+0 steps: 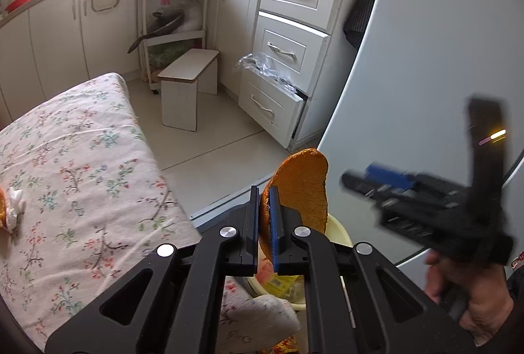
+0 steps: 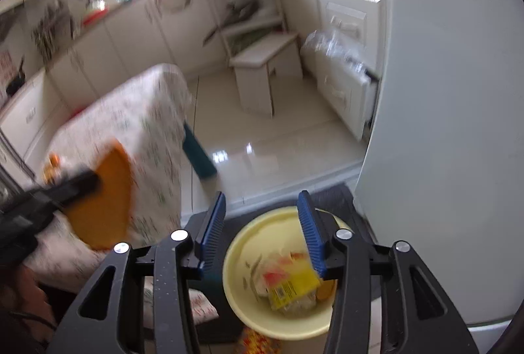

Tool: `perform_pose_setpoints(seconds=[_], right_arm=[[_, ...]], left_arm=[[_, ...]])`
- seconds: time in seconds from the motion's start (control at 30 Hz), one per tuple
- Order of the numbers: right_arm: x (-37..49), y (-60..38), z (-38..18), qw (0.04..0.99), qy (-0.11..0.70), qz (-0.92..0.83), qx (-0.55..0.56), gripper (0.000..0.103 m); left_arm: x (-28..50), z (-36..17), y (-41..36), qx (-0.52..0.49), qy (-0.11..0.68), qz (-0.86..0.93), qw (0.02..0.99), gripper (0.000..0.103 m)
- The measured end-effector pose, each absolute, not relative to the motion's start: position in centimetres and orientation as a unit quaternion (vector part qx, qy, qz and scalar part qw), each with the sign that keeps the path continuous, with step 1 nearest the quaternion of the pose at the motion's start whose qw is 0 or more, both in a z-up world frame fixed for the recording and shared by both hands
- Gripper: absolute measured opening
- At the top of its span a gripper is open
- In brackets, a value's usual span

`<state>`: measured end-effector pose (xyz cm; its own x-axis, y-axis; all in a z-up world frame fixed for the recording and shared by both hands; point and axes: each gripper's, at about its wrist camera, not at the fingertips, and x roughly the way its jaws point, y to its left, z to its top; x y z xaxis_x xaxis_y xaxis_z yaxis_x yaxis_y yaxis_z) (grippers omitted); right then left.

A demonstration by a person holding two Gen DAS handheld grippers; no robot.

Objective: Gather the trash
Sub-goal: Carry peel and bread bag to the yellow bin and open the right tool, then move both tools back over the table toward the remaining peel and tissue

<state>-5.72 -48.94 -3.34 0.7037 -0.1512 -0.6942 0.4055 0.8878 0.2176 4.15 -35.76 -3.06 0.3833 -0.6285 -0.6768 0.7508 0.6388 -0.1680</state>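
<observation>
While left tongs [image 1: 266,213] pinch an orange peel [image 1: 301,186] above the yellow bowl [image 2: 239,242], right tongs [image 2: 262,229] gape empty; wrappers [image 2: 291,282] binned, scraps [image 1: 11,206] remain on counter [image 1: 82,164].

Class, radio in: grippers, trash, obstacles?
Left gripper shut on orange peel. Right gripper open, empty, above yellow bowl holding wrappers. Nothing blocking the bowl.
</observation>
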Motion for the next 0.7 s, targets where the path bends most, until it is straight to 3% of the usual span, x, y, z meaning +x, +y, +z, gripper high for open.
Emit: perform_pose_setpoints(seconds=[0.27, 0.37, 0.43, 0.5, 0.7], right_arm=[[-10.1, -46.8, 1.7, 0.942, 0.258, -0.173, 0.127, 0.064], [-10.1, -47.3, 1.5, 0.940, 0.262, -0.172, 0.134, 0.065], [-9.9, -47.9, 1.3, 0.937, 0.265, -0.172, 0.146, 0.065], [-9.9, -48.7, 1.1, 0.934, 0.266, -0.171, 0.165, 0.065], [-9.3, -47.8, 1.3, 0.937, 0.262, -0.161, 0.167, 0.065]], left_arm=[[4.3, -4.9, -40.2, 0.108, 0.406, -0.436, 0.796, 0.005], [4.4, -5.7, -41.7, 0.116, 0.425, -0.443, 0.781, 0.015], [4.3, -6.2, -42.5, 0.123, 0.433, -0.443, 0.775, 0.035], [4.1, -6.3, -42.9, 0.126, 0.437, -0.447, 0.770, 0.043], [4.5, -5.2, -40.9, 0.113, 0.428, -0.433, 0.785, 0.052]])
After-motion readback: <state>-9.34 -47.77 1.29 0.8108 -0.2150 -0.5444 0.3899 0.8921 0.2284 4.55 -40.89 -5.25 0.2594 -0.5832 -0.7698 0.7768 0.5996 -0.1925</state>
